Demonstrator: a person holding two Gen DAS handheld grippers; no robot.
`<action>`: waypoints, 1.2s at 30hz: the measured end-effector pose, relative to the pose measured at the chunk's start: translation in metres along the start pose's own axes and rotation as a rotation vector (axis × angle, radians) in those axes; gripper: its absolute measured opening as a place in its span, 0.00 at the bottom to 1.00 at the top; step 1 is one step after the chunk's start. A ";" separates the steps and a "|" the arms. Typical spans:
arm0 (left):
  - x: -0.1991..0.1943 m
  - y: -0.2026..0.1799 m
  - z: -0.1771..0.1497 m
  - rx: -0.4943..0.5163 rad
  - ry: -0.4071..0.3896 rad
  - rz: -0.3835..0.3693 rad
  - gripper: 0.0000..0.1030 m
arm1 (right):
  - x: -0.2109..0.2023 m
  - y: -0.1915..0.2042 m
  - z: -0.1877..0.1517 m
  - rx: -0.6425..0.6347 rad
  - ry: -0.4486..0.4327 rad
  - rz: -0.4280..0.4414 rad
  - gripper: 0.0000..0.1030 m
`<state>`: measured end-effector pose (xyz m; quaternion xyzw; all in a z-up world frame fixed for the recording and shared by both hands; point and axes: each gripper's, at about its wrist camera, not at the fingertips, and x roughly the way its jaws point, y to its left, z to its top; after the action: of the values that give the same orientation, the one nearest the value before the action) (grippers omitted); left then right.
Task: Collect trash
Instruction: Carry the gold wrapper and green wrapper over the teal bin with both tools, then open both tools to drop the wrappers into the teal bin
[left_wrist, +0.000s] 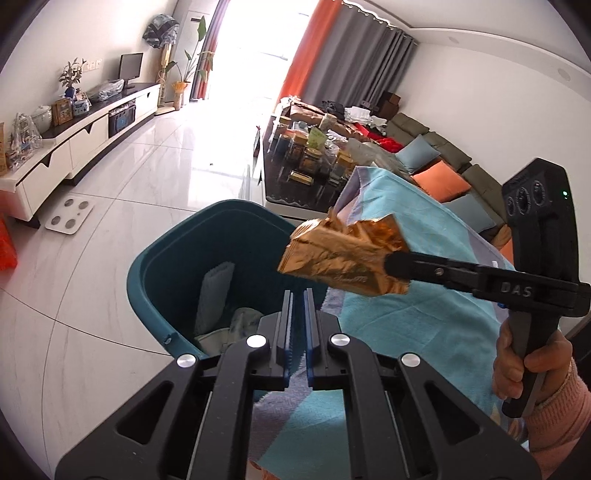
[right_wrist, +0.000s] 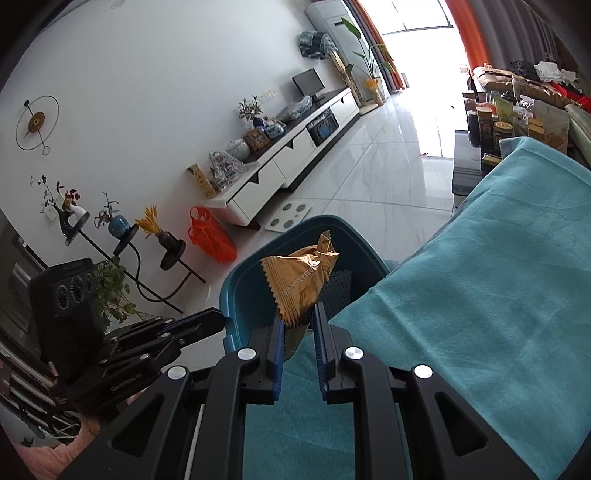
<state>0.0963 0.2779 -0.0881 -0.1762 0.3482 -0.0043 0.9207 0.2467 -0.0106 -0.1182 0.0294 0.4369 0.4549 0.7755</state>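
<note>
A crumpled gold foil wrapper (left_wrist: 343, 254) is held by my right gripper (left_wrist: 391, 264), which reaches in from the right in the left wrist view. In the right wrist view the wrapper (right_wrist: 301, 277) sticks up between the blue pads of the right gripper (right_wrist: 299, 317), over the teal trash bin (right_wrist: 236, 295). The bin (left_wrist: 155, 280) stands on the floor beside the teal cloth-covered table (left_wrist: 406, 332) and holds some paper and cloth scraps. My left gripper (left_wrist: 298, 295) is shut and empty, its tips over the bin's near rim; it also shows in the right wrist view (right_wrist: 218, 321).
A white TV cabinet (left_wrist: 85, 140) runs along the left wall. A white scale (left_wrist: 68, 218) lies on the tile floor. A dark coffee table (left_wrist: 306, 166) crowded with jars stands beyond the bin, a sofa (left_wrist: 443, 162) to its right. An orange bag (right_wrist: 212, 240) sits on the floor.
</note>
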 end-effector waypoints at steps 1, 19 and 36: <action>0.000 0.000 0.001 0.000 -0.001 0.003 0.05 | 0.005 0.002 0.001 -0.003 0.012 -0.003 0.14; -0.005 -0.002 0.001 -0.002 -0.029 0.062 0.50 | 0.039 0.011 0.010 0.011 0.054 -0.057 0.28; -0.026 -0.049 -0.008 0.091 -0.097 -0.004 0.78 | -0.062 0.017 -0.016 -0.054 -0.122 -0.080 0.39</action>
<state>0.0771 0.2326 -0.0608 -0.1349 0.3024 -0.0134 0.9435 0.2118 -0.0517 -0.0800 0.0188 0.3771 0.4327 0.8187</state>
